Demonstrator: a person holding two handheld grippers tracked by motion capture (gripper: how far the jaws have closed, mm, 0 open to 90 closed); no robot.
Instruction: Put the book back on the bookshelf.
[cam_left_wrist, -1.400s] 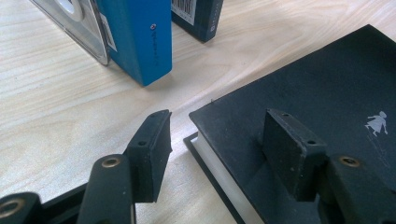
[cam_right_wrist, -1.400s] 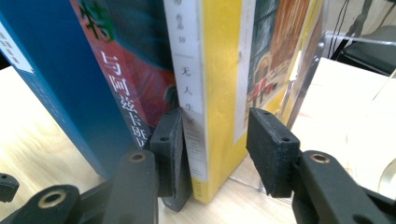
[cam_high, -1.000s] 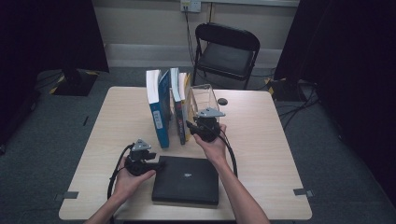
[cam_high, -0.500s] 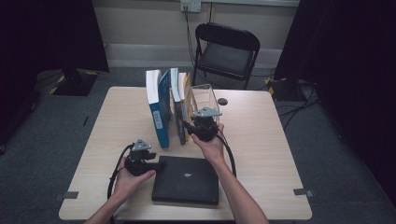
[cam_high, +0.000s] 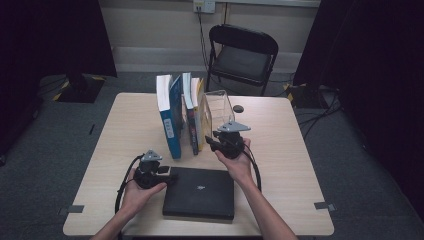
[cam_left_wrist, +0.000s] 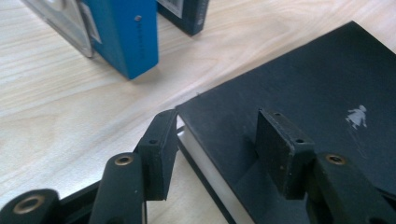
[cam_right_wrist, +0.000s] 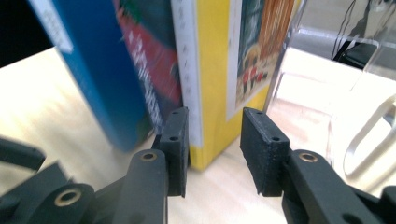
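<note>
A black book (cam_high: 200, 192) lies flat at the table's front. My left gripper (cam_high: 165, 174) is at its left edge. In the left gripper view the jaws (cam_left_wrist: 217, 119) straddle the black book's corner (cam_left_wrist: 303, 84), one pad beside the white page edge and the other over the cover. They have just been closing, and I see no firm press. Three books stand upright: a blue one (cam_high: 169, 117), a dark one (cam_high: 189, 120) and a yellow one (cam_high: 200, 117). My right gripper (cam_high: 209, 141) is open in front of the yellow book's spine (cam_right_wrist: 212, 70), with its jaws (cam_right_wrist: 215, 130) either side of the lower corner.
A clear acrylic bookend (cam_high: 220, 105) props the books on their right and appears close by as clear acrylic (cam_right_wrist: 322, 93). A small dark round object (cam_high: 238, 108) lies behind it. A black folding chair (cam_high: 242, 55) stands beyond the wooden table (cam_high: 130, 130).
The right gripper has shifted slightly in front of the standing books. The left hand has stayed at the black book's corner.
</note>
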